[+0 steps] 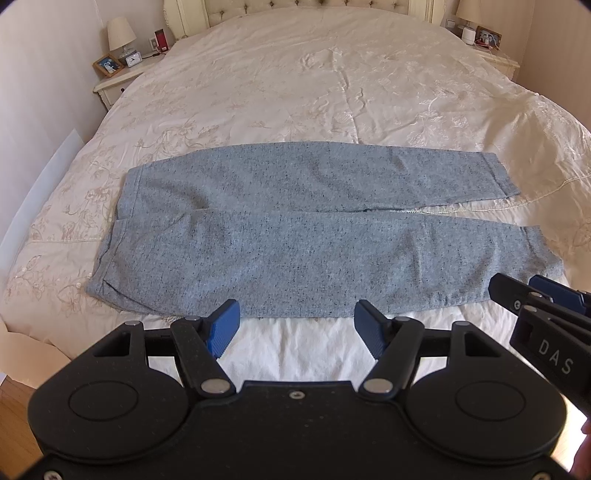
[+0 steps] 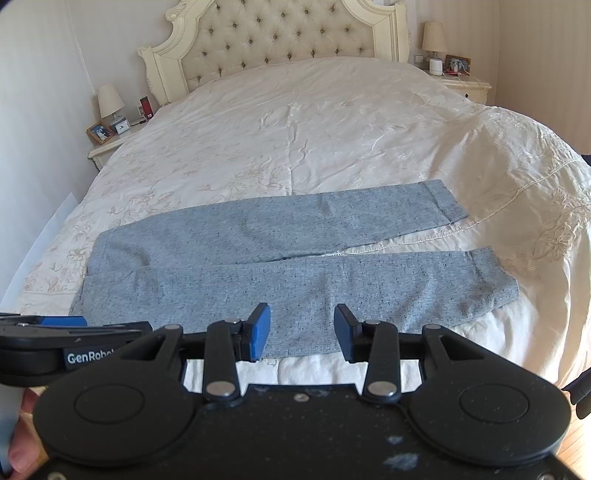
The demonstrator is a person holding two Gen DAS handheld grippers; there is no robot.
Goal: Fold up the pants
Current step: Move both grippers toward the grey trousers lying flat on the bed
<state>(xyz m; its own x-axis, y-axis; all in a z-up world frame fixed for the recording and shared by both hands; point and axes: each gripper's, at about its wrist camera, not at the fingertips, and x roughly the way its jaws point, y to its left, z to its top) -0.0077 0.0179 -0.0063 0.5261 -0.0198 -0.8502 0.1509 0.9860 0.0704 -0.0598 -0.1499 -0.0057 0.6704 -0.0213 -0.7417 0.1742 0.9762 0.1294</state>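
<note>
Both grippers fill the bottom of their frames: the left gripper (image 1: pixel 295 319) and right gripper (image 2: pixel 301 326) each hover with fingers spread apart, holding nothing. Beyond them, grey pants (image 1: pixel 280 229) lie flat across the bed (image 1: pixel 314 85), legs toward the right.

cream bedspread (image 1: pixel 295 92), tufted headboard (image 2: pixel 280 33), lamp (image 1: pixel 120 35) on nightstand (image 1: pixel 114 83).
</note>
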